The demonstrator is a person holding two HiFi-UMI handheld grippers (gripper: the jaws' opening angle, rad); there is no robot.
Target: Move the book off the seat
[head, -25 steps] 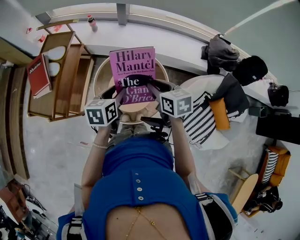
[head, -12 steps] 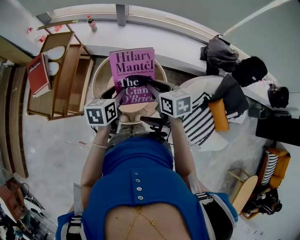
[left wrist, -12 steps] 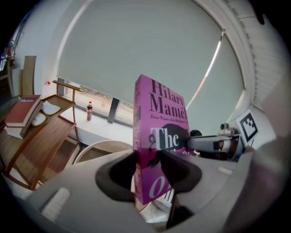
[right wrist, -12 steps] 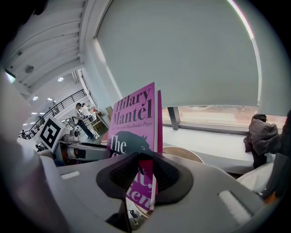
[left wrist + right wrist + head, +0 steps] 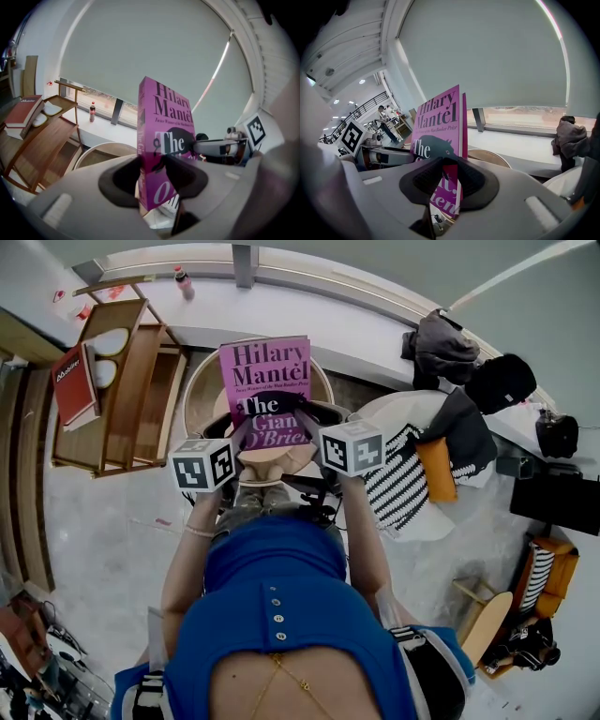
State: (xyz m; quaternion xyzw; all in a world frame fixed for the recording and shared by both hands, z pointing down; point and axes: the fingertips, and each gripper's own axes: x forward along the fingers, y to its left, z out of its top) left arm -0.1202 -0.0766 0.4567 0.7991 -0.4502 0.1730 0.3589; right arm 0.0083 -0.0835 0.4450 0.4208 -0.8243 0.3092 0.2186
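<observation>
A magenta paperback book [image 5: 265, 382] is held up in the air above a round wooden seat [image 5: 202, 381]. My left gripper [image 5: 251, 424] is shut on the book's lower left edge, by the spine [image 5: 140, 140]. My right gripper [image 5: 298, 420] is shut on its lower right edge, the page side [image 5: 461, 126]. In both gripper views the book [image 5: 166, 136] stands upright between the black pads [image 5: 123, 180], cover [image 5: 437, 126] facing the person. The book's lowest part is hidden behind the jaws.
A wooden shelf unit [image 5: 131, 390] with a red book [image 5: 75, 385] stands at the left. A white window ledge [image 5: 309, 310] carries a small bottle [image 5: 184, 284]. At the right is a white chair [image 5: 412, 474] with striped cloth, plus dark bags [image 5: 469, 371].
</observation>
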